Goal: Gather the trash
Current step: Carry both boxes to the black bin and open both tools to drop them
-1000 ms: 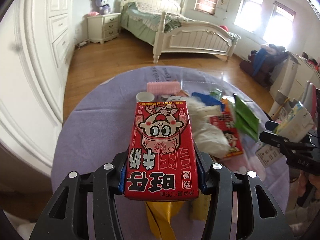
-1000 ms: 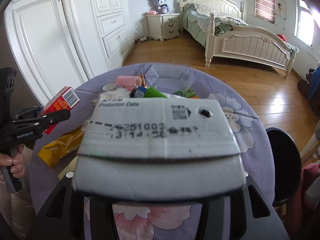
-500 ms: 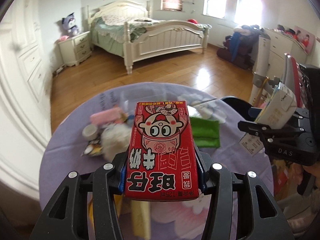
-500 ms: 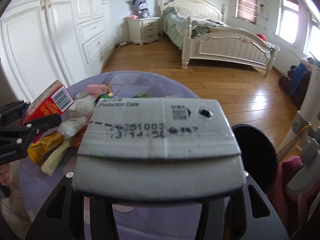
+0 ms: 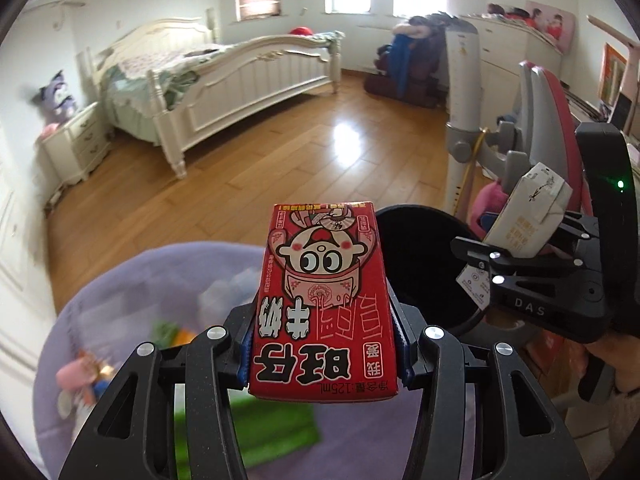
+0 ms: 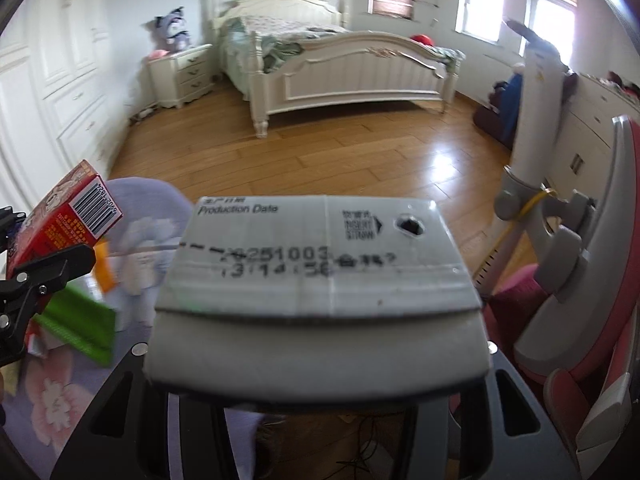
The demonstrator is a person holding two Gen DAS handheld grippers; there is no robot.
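Observation:
My left gripper (image 5: pixel 324 344) is shut on a red milk carton (image 5: pixel 324 300) with a cartoon face; the carton also shows at the left of the right wrist view (image 6: pixel 64 216). My right gripper (image 6: pixel 316 364) is shut on a white drink carton (image 6: pixel 320 280) with a punched straw hole; it also shows in the left wrist view (image 5: pixel 528 216). A black trash bin (image 5: pixel 424 264) stands beside the table, just behind the red carton and left of the right gripper. In the right wrist view the bin is hidden behind the white carton.
A round table with a purple cloth (image 5: pixel 132 292) holds blurred trash: a green wrapper (image 5: pixel 272 424), a pink item (image 5: pixel 72 376), white tissue (image 6: pixel 140 256). A pink and grey chair (image 6: pixel 592 280) stands at the right. A white bed (image 5: pixel 224 80) is across the wood floor.
Both grippers have swung right with their cartons, away from the table's trash pile and toward the black bin, which now sits close behind the red carton.

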